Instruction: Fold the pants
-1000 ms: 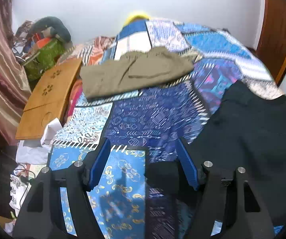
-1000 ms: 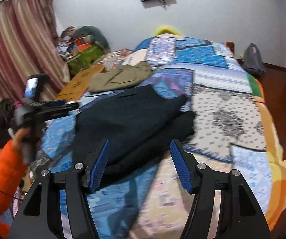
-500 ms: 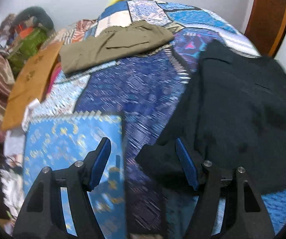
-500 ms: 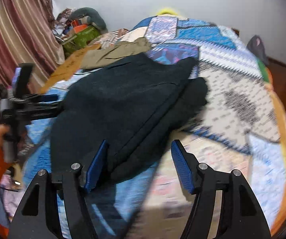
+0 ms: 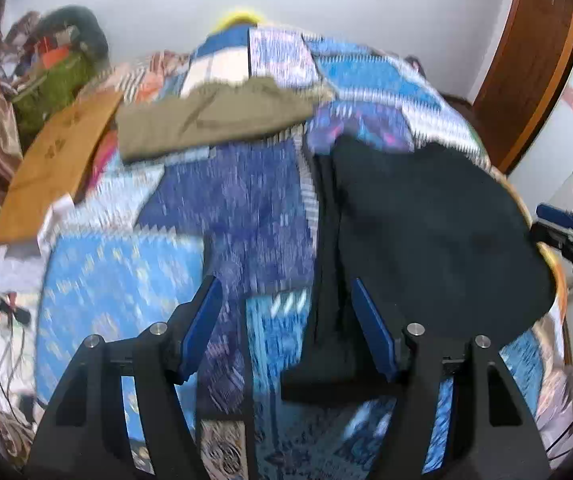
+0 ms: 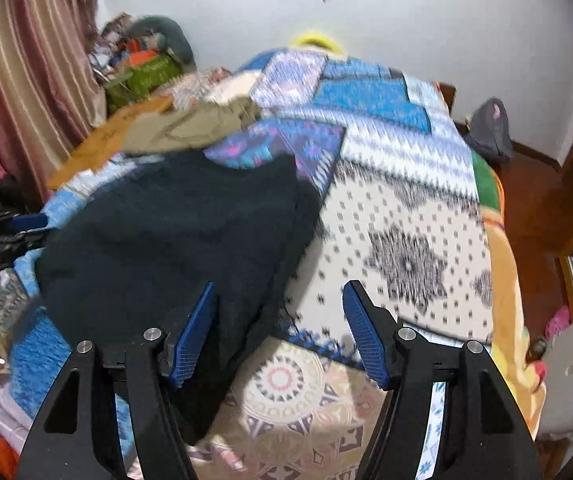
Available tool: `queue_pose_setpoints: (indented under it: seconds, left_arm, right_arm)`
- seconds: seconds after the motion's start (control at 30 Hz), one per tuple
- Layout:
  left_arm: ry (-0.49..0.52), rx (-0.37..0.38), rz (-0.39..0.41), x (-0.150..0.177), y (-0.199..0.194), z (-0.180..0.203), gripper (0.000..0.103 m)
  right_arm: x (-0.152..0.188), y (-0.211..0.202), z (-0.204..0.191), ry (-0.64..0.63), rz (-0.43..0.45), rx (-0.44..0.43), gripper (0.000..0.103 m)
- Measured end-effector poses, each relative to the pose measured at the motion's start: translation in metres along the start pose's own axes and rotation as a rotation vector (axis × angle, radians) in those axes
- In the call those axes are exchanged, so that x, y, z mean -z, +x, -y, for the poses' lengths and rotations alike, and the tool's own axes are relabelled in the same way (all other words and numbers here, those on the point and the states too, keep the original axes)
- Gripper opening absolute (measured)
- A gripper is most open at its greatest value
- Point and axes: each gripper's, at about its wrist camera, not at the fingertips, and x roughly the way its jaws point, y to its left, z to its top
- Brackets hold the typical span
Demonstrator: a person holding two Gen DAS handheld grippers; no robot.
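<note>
Black pants [image 5: 426,232] lie folded on the patchwork quilt [image 5: 226,208], on the right in the left wrist view. A narrow strip of them runs down between my left gripper's [image 5: 284,284] fingers, close to the right pad. The jaws stand open, with the pads clear of the cloth. In the right wrist view the black pants [image 6: 166,232] fill the left half. My right gripper [image 6: 278,286] hovers open over their right edge, its left pad above the cloth and its right pad above the quilt [image 6: 406,220]. Each gripper shows at the edge of the other's view.
Khaki pants [image 5: 214,120] lie folded farther up the bed. A wooden board [image 5: 58,160] and a green bag [image 5: 50,88] sit along the left side by the striped curtain [image 6: 18,60]. A grey bag [image 6: 490,128] rests on the floor at right, near a wooden door [image 5: 526,72].
My left gripper swung right, so the black pants' edge now lies between its fingers. My right gripper moved in lower over the pants' right edge. Both stayed open.
</note>
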Motion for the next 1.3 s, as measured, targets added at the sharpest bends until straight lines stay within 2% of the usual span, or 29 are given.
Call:
queue_pose_setpoints:
  seconds: [0.13,0.17,0.2,0.27,0.37,0.4,0.53,0.67,0.8,0.9,1.07,1.17,1.23,1.3]
  left_arm:
    - [0.039,0.044,0.091,-0.029,-0.014,0.014,0.067]
    - [0.056,0.07,0.099,-0.035,-0.014,0.021,0.066]
    - [0.07,0.094,0.103,-0.039,-0.012,0.028,0.061]
    - [0.108,0.14,0.089,-0.044,-0.002,0.047,0.051]
    - [0.157,0.185,0.026,-0.044,0.024,0.071,0.027]
    - [0.176,0.197,0.002,-0.043,0.034,0.077,0.022]
    - [0.253,0.157,-0.072,-0.032,0.072,0.09,0.014]
    - [0.258,0.164,-0.072,-0.031,0.076,0.079,0.006]
    - [0.218,0.181,-0.064,-0.028,0.076,0.07,0.005]
    - [0.217,0.162,-0.043,-0.023,0.075,0.071,0.005]
    - [0.248,0.12,-0.045,-0.021,0.069,0.077,0.005]
    - [0.239,0.116,-0.031,-0.022,0.054,0.075,0.006]
    - [0.246,0.074,0.002,-0.022,0.04,0.074,0.012]
    - [0.242,0.063,0.015,-0.023,0.031,0.071,0.021]
  right_arm:
    - [-0.015,-0.004,-0.013,-0.013,0.047,-0.078,0.059]
    - [-0.017,0.0,-0.016,-0.016,0.046,-0.09,0.058]
    - [-0.019,0.004,-0.02,-0.023,0.045,-0.098,0.058]
    - [-0.023,0.018,-0.033,-0.052,0.033,-0.112,0.058]
    - [-0.022,0.037,-0.045,-0.086,0.0,-0.124,0.058]
    - [-0.02,0.045,-0.048,-0.098,-0.02,-0.12,0.057]
    - [-0.009,0.058,-0.047,-0.129,-0.071,-0.107,0.057]
    - [0.005,0.048,-0.04,-0.139,-0.097,-0.096,0.054]
    - [0.015,0.031,-0.03,-0.106,-0.1,-0.093,0.05]
    - [0.022,0.026,-0.027,-0.091,-0.097,-0.069,0.051]
    - [0.029,0.018,-0.013,0.01,-0.092,-0.097,0.053]
    - [0.029,0.006,-0.017,0.007,-0.075,-0.07,0.053]
    - [0.027,-0.002,-0.016,0.008,-0.066,-0.063,0.053]
    - [0.022,-0.01,-0.016,0.004,-0.049,-0.038,0.053]
